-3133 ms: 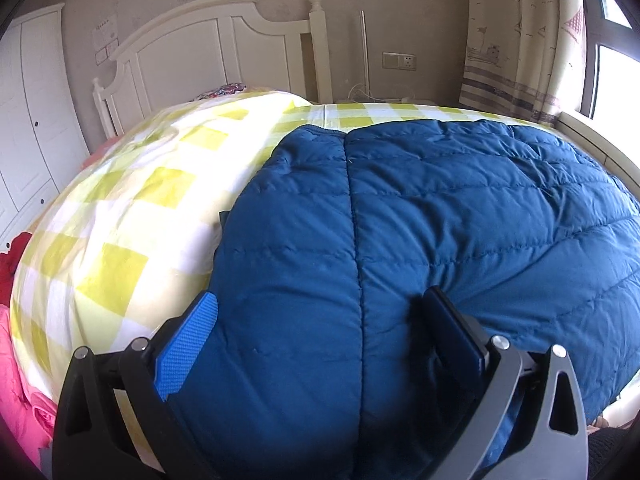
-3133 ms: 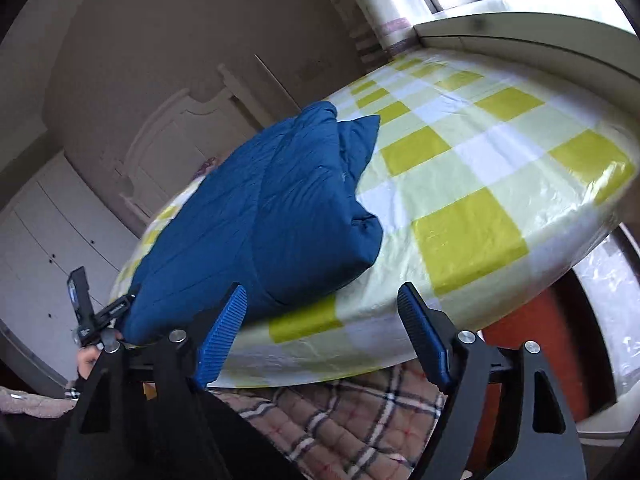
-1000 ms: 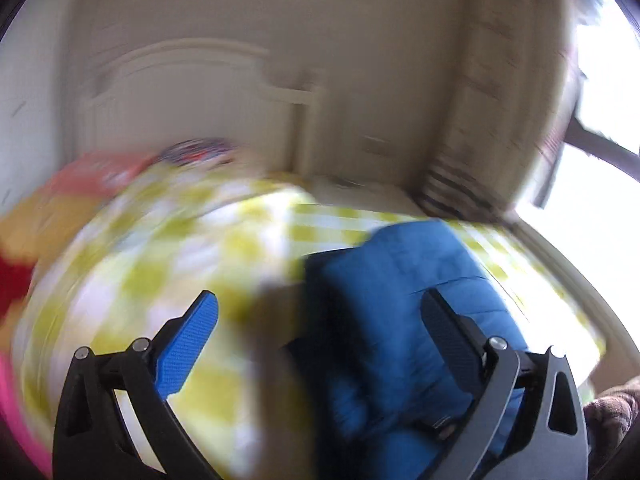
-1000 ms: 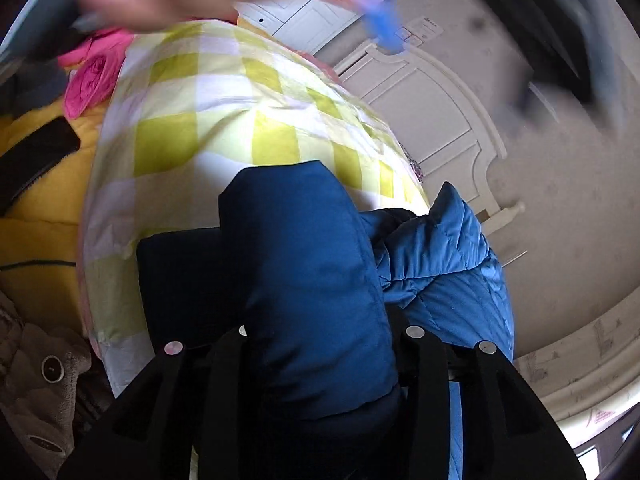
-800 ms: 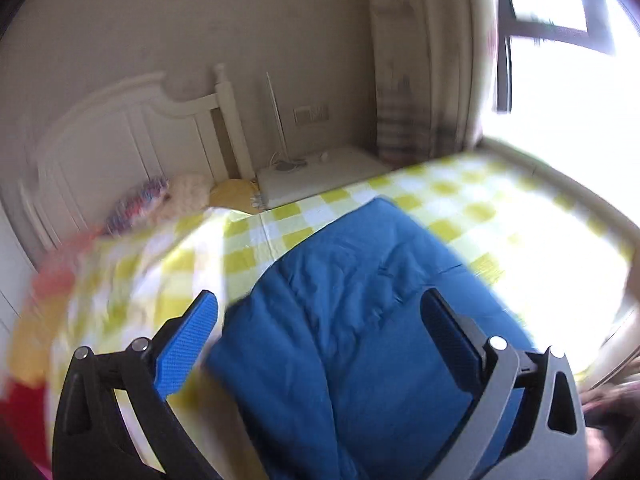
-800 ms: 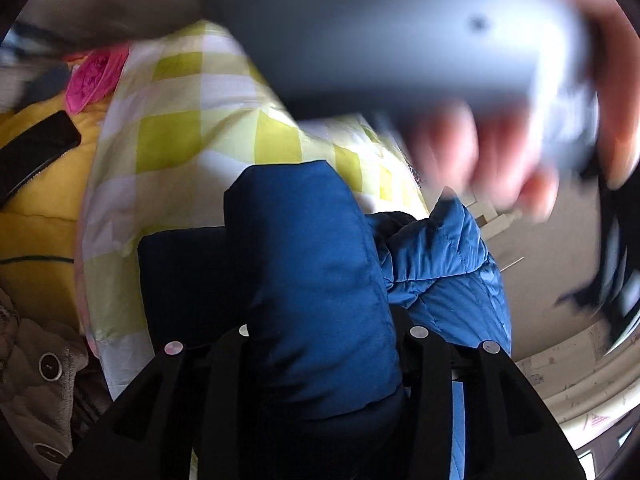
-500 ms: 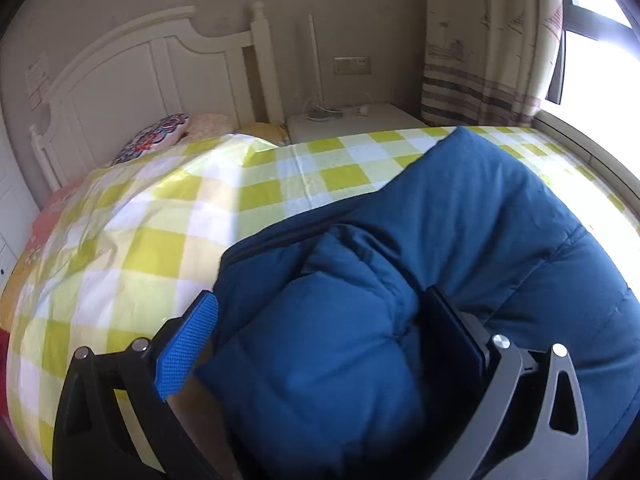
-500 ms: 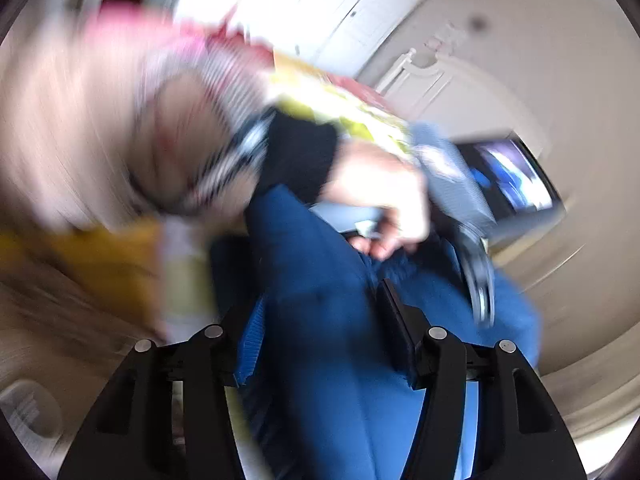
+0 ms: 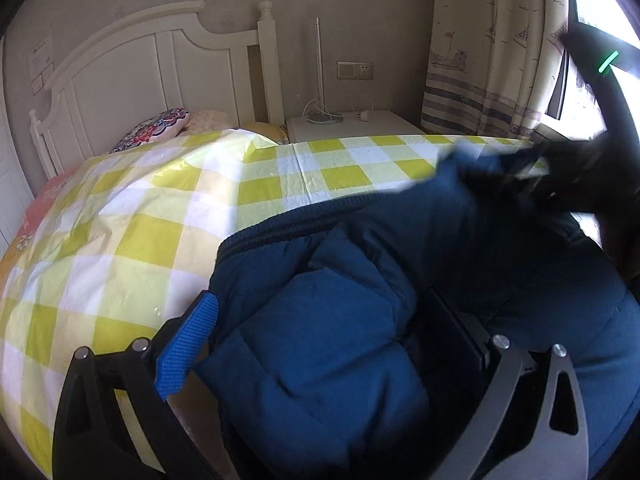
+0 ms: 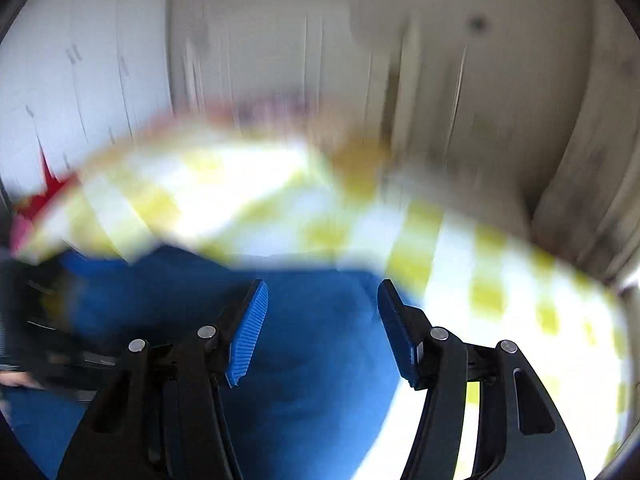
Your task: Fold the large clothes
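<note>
The big bed with its yellow and white checked cover [image 9: 132, 236] fills most of the left wrist view, and the blue puffy jacket [image 9: 540, 280] lies on it from about 3 o'clock down to 6 o'clock. A second ago the jacket lay more spread out, with one thick fold pinched in the right gripper; now a fat padded fold sits on top of the jacket at about 6 o'clock, so that part is turned over onto the rest. The left gripper [image 9: 324, 336] stands wide, and this fold bulges up between its two fingers; the blue pad [image 9: 188, 344] at 8 o'clock is beside the cloth, but I cannot tell if it presses on it, and the other finger is half hidden by the fold. The right gripper [image 10: 322, 328] has let go: its jaws have just been opening, they now stand about half apart, and nothing is between them. Its own view is very blurry, with the jacket [image 10: 320, 380] below it at 6 o'clock and the checked cover [image 10: 500, 280] at 3 o'clock. In the left wrist view it shows as a dark smear [image 9: 592, 168] at 2 o'clock, above the far edge of the jacket. I think one fold is now laid down and the jacket still needs more folds to be neat and small.
</note>
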Demonstrator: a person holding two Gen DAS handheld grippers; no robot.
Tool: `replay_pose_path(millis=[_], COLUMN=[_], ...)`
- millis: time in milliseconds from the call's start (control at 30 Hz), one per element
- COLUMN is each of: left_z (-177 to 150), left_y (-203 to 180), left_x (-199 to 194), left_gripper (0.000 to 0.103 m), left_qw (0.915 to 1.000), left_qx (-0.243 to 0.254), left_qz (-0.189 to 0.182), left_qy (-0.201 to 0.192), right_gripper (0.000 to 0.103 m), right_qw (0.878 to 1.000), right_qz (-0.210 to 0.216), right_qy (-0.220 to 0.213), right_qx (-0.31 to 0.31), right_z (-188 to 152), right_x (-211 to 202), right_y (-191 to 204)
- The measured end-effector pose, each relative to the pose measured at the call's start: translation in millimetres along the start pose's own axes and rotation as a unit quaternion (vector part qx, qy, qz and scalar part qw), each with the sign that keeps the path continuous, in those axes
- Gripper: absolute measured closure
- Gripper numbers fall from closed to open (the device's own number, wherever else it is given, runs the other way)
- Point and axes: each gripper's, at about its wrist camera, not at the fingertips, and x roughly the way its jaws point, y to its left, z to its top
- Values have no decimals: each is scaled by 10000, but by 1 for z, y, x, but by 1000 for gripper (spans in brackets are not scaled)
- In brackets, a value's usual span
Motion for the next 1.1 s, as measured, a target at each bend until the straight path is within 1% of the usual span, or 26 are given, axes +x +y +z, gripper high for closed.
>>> replay_pose_path(millis=[33,67,133,200,233,267,300,367,400,433,467,500,567,633,667,700,767,800,833,867,900,933,1000,1033,1067,1100], left_z=[-1,0,-1,-1,-1,-2,-2,-2,-2,-2,-2,-2,0,2,3,5,3,0,-4,-13,-25,-38,-61,-79,-92,-99], left_y=[3,6,11,11,11,11,11,12,12,12,12,13,16,16,16,15,14,13,12,9,2,-6,-24,-35,-33,-22], left_x=[2,5,7,7,7,6,6,6,6,6,7,9,9,5,-2,-15,-55,-75,-94,-122,-144,-156,-151,-127,-114,-109], left_gripper=[2,2,2,2,2,2,2,2,2,2,2,2,2,2,2,2,3,3,3,2,2,2,2,2,2,2], left_qw=[10000,9999,9995,9995,9996,9996,9996,9995,9995,9995,9995,9994,9991,9991,9995,9997,9990,9984,9978,9963,9938,9926,9948,9956,9975,9996], left_qx=[-42,-95,-200,-199,-192,-191,-205,-229,-231,-240,-251,-260,-295,-230,-126,-28,30,17,-3,25,175,385,718,901,687,216], left_qz=[47,-14,-171,-196,-184,-181,-185,-202,-205,-194,-161,-185,-252,-214,-66,150,401,394,288,-45,-385,-501,-237,163,155,-101], left_qy=[44,87,147,146,133,119,106,96,100,100,116,152,190,275,286,180,-216,-414,-597,-855,-1026,-1034,-685,-172,-100,-126], right_gripper=[46,46,46,46,46,46,46,46,46,46,46,46,46,46,46,46,46,45,45,45,45,45,45,45,45,45], right_qw=[9995,9998,9990,9973,9972,9980,9994,9996,9997,9996,9966,9937,9937,9927,9926,9923,9929,9934,9938,9940,9941,9941,9943,9943,9943,9943], right_qz=[87,85,-34,-190,-247,-230,-128,-62,-86,-98,-253,-437,-454,-493,-518,-548,-524,-492,-471,-462,-462,-465,-469,-474,-479,-484], right_qy=[290,153,338,481,462,365,93,-233,-157,116,549,503,500,524,511,497,473,457,443,432,427,422,414,414,419,431], right_qx=[-75,-105,-275,-529,-534,-464,-313,-132,-138,-230,-556,-896,-898,-964,-972,-997,-960,-925,-902,-889,-885,-885,-867,-861,-855,-850], right_z=[-7,-7,0,6,15,16,25,23,20,18,8,0,2,2,1,1,0,-1,-1,-1,-1,-1,-1,-1,0,0], right_x=[30,35,36,32,24,16,4,-6,1,12,36,43,43,42,42,41,43,42,42,43,44,44,44,45,45,44], right_y=[3,4,9,11,12,9,7,9,13,16,26,35,34,36,37,38,36,34,33,33,32,32,33,33,33,34])
